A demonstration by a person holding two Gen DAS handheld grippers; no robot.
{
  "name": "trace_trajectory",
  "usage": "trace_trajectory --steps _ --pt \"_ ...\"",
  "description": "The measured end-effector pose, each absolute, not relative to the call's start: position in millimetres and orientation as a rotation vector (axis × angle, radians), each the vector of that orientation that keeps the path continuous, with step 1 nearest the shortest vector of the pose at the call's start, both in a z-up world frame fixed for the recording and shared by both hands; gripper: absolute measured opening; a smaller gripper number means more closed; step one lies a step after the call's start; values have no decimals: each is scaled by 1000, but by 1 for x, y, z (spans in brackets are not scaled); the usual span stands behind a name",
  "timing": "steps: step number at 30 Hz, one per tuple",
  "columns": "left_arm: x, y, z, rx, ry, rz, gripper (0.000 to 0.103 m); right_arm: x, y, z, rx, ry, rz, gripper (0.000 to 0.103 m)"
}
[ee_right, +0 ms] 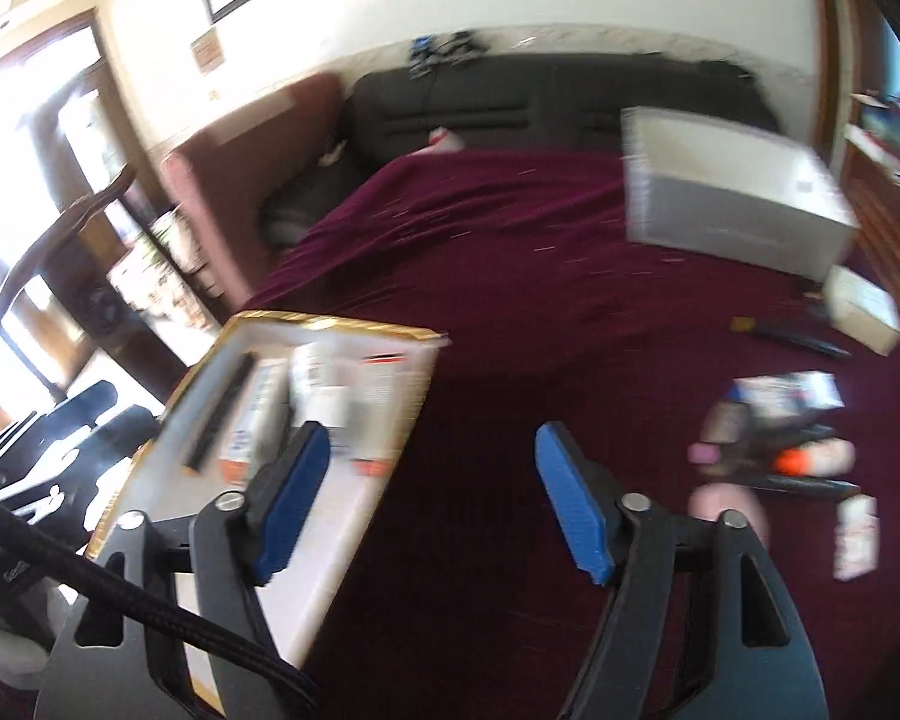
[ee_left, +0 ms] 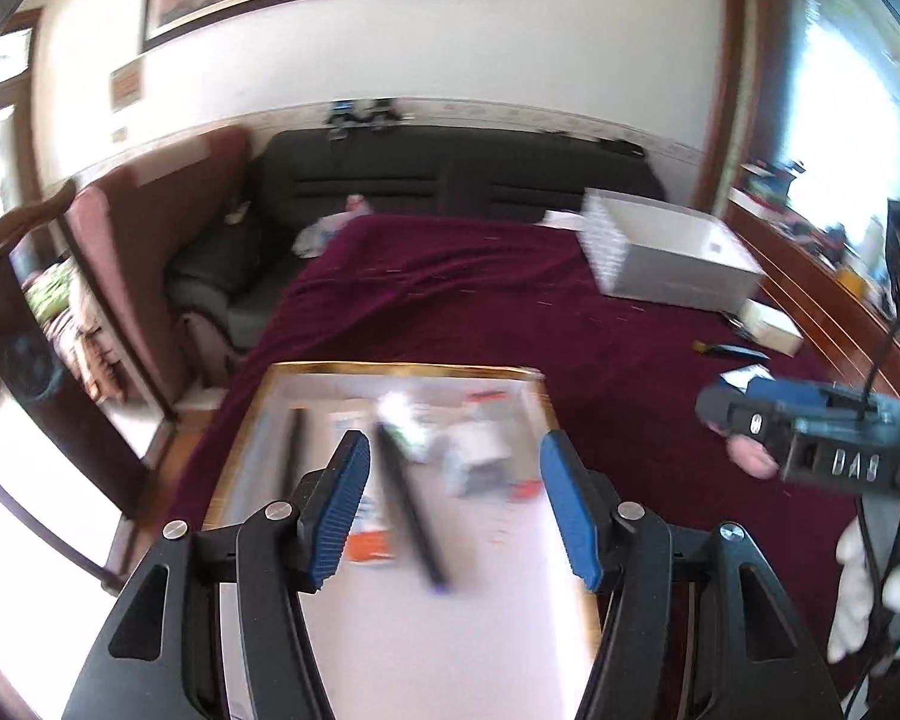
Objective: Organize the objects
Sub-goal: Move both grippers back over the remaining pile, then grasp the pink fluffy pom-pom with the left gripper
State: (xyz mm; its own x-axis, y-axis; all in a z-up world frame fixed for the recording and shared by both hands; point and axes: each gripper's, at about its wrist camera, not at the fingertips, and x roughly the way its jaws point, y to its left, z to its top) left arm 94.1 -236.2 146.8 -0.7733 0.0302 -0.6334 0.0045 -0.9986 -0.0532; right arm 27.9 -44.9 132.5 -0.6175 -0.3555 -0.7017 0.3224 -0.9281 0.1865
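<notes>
Careful: both your left gripper (ee_left: 455, 504) and right gripper (ee_right: 432, 498) hang open and empty. The gold-edged tray (ee_left: 390, 369) already holds things, and loose bits (ee_right: 786, 450) lie right of the tray; a fast swing could knock it.

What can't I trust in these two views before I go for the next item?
- Tray contents, left wrist view: motion blur; only a dark stick is distinct.
- Tray's near end, both views: behind the tongs, cut by the bottom edge.
- Loose pile, right wrist view: smeared, items unidentifiable.
- White box, both views: inside hidden by its walls.
- Right tongs, left wrist view: fingertips blurred.
</notes>
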Motion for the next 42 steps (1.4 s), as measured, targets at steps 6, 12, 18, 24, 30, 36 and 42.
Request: trace_trajectory --steps 6,12,18,24,30,36,42 --pt "93 -158 148 -1049 87 2863 53 35 61 133 1134 -206 -2676 76" --pt "81 -94 138 -1085 216 2788 53 39 142 119 1158 -374 -2774 76" --pt "66 -54 121 -1152 280 2725 53 37 208 98 1152 -569 -2829 76" --pt "40 -34 99 -1225 234 2654 53 18 247 71 1133 -772 -2832 76" --pt "10 -41 74 -1291 -32 2537 53 7 271 46 1119 -898 -2829 76" --pt "-10 -28 53 -1298 -177 2466 53 5 283 29 1169 -966 -2784 76" --pt "-29 0 39 -1298 -171 2487 53 10 278 40 1118 -893 -2825 76"
